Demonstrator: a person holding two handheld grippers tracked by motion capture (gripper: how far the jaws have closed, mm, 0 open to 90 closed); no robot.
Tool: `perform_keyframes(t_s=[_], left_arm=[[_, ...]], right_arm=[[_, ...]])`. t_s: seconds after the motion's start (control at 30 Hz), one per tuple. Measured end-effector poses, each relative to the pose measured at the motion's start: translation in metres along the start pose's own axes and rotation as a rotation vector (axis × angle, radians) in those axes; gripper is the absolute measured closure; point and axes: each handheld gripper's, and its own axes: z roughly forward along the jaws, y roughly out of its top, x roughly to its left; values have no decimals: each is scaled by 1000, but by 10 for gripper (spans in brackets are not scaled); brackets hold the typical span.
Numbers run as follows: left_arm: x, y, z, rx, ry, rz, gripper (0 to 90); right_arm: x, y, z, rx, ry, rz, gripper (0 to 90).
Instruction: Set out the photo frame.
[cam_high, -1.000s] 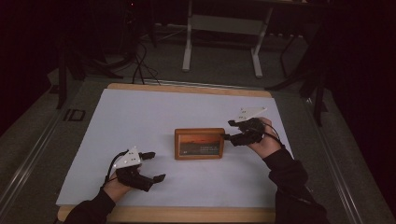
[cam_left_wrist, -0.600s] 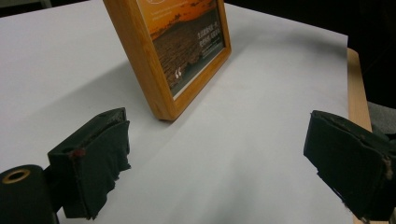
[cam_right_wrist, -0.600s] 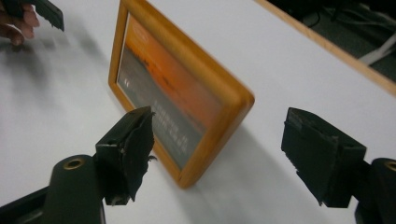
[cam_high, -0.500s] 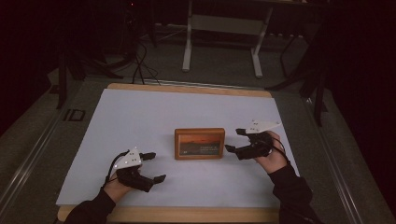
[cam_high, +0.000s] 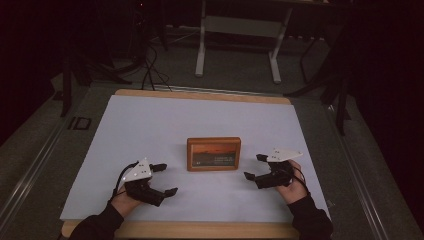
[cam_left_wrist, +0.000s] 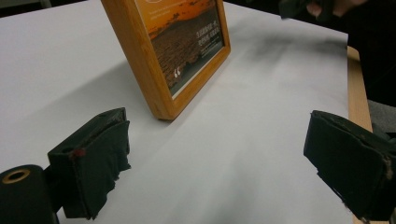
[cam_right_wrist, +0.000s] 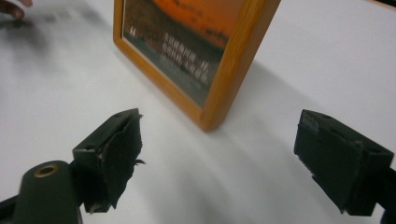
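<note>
Standing upright mid-surface, the picture frame (cam_high: 213, 154) looks placed; the right gripper (cam_high: 256, 167) beside it has just opened, empty, while the left gripper (cam_high: 165, 179) waits apart.

The picture frame (cam_left_wrist: 173, 51) is cut off by the top edge in both gripper views, hiding its upper part. The pale lettering on its print is too small and blurred to read. Beyond the counter (cam_high: 200, 95), the room sinks into darkness, its furniture indistinct.
</note>
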Motion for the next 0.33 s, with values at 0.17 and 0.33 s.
perform_keyframes(t_s=[0.17, 0.33], left_arm=[[-1, -3, 2, 7, -10, -3, 73], [-2, -3, 3, 6, -11, 1, 72]], right_arm=[[2, -8, 0, -42, 1, -35, 134], [2, -8, -2, -85, 2, -53, 133]])
